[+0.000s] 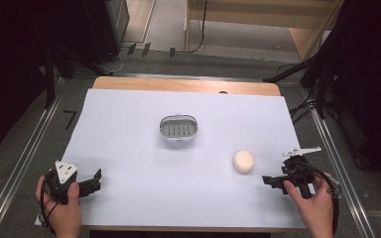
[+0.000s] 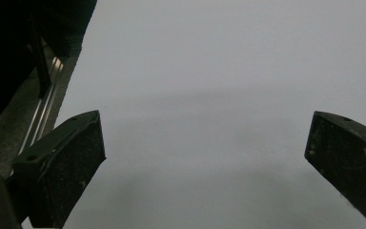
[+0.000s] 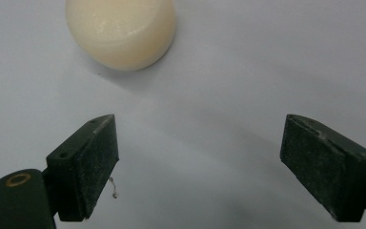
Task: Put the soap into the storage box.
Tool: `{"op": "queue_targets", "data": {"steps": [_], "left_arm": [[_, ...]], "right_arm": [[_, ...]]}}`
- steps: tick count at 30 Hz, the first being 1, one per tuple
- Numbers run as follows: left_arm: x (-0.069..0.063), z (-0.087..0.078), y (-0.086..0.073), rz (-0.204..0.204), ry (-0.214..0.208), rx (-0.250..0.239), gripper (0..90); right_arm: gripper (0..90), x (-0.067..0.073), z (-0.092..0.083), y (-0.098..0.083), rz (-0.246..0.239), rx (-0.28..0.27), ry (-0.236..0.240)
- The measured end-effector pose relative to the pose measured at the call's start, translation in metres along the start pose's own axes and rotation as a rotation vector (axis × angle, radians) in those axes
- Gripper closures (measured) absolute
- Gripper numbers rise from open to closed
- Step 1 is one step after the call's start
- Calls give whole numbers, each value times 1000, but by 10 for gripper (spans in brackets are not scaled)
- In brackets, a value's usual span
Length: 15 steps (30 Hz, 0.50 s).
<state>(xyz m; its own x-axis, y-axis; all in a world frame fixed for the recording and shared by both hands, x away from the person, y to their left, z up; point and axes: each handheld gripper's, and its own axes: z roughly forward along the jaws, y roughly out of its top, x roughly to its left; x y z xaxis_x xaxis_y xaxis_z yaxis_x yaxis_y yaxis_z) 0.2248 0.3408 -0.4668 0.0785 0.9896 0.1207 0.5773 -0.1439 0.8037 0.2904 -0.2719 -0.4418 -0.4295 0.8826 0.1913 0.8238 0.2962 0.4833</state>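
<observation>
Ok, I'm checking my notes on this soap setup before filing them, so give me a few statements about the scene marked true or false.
1. The round cream soap lies inside the soap dish. False: it lies on the white sheet, apart from the grey soap dish, nearer the person's right side.
2. The right gripper is open with nothing between its jaws. True; the soap lies just ahead of them.
3. The left gripper is shut on the soap. False: its jaws stand wide apart over bare sheet.
4. The soap dish is empty. True: its slotted floor is bare.
5. The dish stands farther from the person than the soap. True.
</observation>
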Motion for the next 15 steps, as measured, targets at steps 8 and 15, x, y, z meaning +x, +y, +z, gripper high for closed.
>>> {"op": "queue_targets", "data": {"steps": [8, 15], "left_arm": [[0, 0, 0, -2, -3, -2, 1], [0, 0, 0, -1, -2, -1, 1]], "right_arm": [[130, 12, 13, 14, -48, 29, 11], [130, 20, 20, 23, -67, 33, 14]]}}
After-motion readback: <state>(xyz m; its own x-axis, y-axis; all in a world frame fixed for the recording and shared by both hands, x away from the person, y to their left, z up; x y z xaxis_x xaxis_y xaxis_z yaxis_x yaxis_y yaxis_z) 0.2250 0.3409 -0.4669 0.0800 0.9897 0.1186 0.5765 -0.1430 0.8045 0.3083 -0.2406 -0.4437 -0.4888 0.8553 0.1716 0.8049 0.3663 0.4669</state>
